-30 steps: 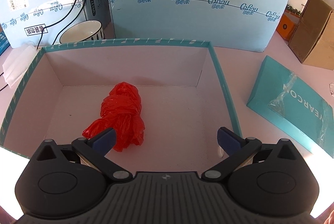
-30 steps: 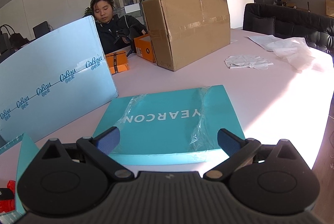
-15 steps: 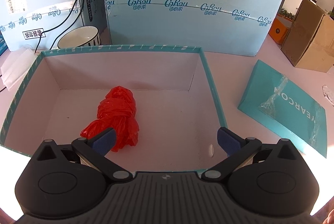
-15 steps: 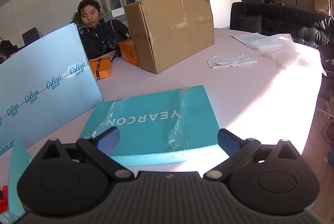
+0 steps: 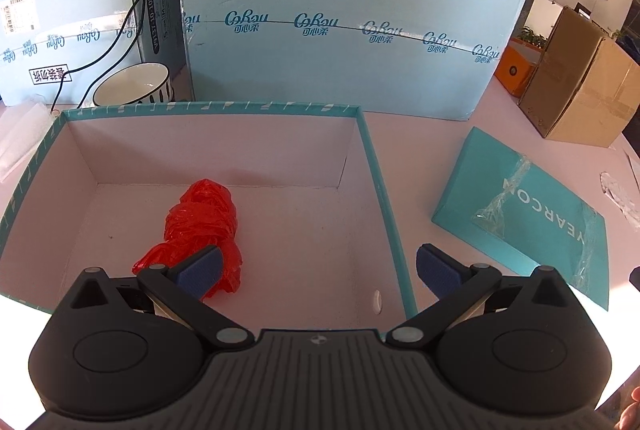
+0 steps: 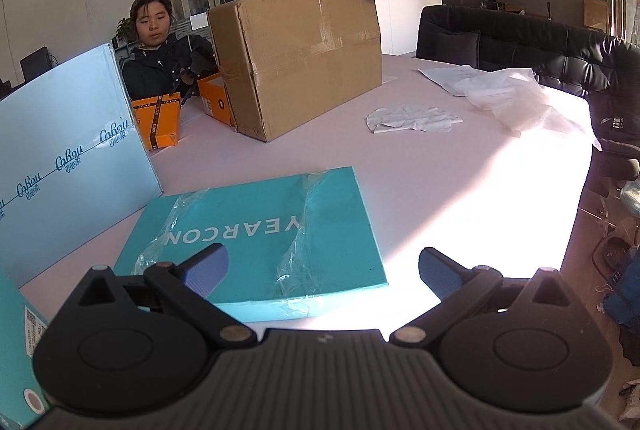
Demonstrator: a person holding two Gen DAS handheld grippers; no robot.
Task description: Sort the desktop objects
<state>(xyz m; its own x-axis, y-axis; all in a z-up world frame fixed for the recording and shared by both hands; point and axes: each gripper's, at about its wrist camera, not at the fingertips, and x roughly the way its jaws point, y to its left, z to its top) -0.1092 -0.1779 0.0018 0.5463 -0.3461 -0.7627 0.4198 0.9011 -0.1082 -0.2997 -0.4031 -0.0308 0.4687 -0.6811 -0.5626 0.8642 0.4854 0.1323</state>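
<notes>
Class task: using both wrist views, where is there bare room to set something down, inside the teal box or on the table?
Inside the teal box, the floor right of the red plastic bag is bare. On the table, free space lies between the teal lid and the crumpled paper. Crowded: around the cardboard carton and orange boxes.

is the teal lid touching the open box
Apart. The left wrist view shows bare table between the teal lid and the open box.
</notes>
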